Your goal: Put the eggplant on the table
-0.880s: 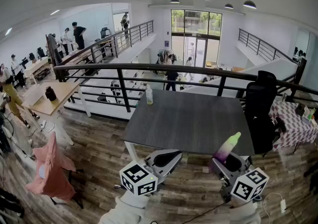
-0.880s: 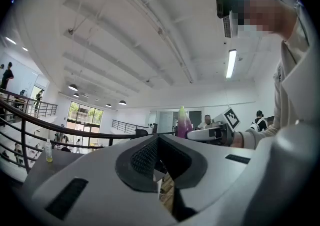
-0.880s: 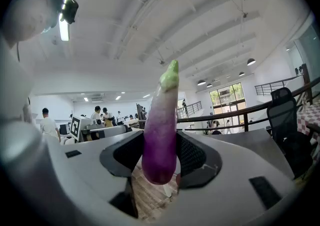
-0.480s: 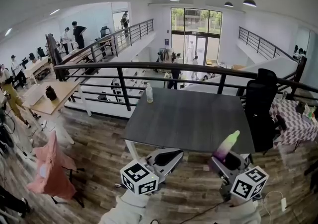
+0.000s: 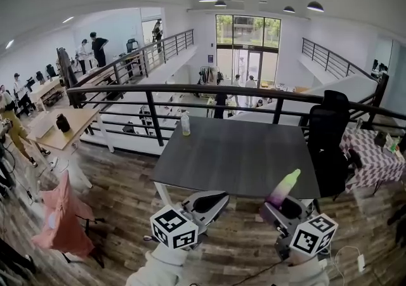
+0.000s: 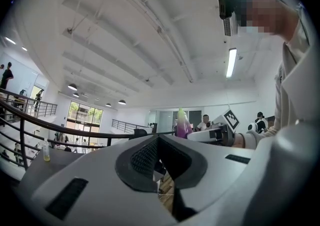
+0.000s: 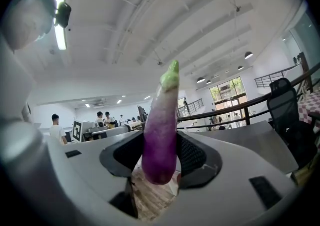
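Note:
A purple eggplant (image 5: 283,188) with a pale green tip stands upright between the jaws of my right gripper (image 5: 287,207), which is shut on its lower end. It hangs just in front of the near edge of the dark grey table (image 5: 235,158), over the wood floor. In the right gripper view the eggplant (image 7: 160,135) fills the gap of the right gripper (image 7: 160,159), both pads pressing its sides. My left gripper (image 5: 204,202) is level beside it on the left, short of the table edge, shut with nothing in it. In the left gripper view its pads (image 6: 145,159) meet, and the eggplant (image 6: 182,125) shows to the right.
A small bottle (image 5: 185,123) stands at the table's far left corner. A black railing (image 5: 190,91) runs behind the table. A black office chair (image 5: 330,145) stands at its right side, a checkered table (image 5: 374,158) beyond it. A pink garment (image 5: 60,215) hangs at the left.
Almost nothing: the head view has shifted slightly, and both grippers stay in front of the table's near edge with the eggplant still held upright.

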Available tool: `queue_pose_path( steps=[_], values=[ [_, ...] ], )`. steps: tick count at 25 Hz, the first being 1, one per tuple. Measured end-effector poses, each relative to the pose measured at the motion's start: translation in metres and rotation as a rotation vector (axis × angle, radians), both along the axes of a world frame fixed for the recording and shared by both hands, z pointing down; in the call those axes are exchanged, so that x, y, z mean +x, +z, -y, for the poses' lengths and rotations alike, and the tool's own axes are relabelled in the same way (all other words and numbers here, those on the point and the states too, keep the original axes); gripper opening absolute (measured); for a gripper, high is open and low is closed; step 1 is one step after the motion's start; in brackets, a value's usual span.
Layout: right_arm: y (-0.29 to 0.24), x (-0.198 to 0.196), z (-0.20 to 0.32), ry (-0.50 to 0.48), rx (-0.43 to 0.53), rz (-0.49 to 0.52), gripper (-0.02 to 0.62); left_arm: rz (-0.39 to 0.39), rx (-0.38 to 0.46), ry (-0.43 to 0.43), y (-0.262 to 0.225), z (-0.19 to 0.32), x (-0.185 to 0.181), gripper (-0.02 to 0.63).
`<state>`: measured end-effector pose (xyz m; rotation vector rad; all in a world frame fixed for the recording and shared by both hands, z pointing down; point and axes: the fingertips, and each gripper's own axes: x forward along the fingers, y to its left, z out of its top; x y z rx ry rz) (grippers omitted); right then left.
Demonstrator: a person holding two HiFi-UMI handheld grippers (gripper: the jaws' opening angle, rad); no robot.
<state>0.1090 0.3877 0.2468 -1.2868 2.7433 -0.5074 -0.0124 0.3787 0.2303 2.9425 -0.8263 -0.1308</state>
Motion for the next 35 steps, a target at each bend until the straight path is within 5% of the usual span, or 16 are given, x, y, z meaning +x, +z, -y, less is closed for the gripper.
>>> queue_pose_path(
  steps=[19,35],
  values=[
    [0.016,0.033,0.001,-0.045,-0.024,0.002,0.215,0.002,-0.032,-0.028,0.013,0.001,0.045,0.005],
    [0.025,0.04,0.099,-0.012,-0.047,-0.026,0.215,0.0,-0.044,-0.004,0.026,0.11,0.055,0.005]
  ],
)
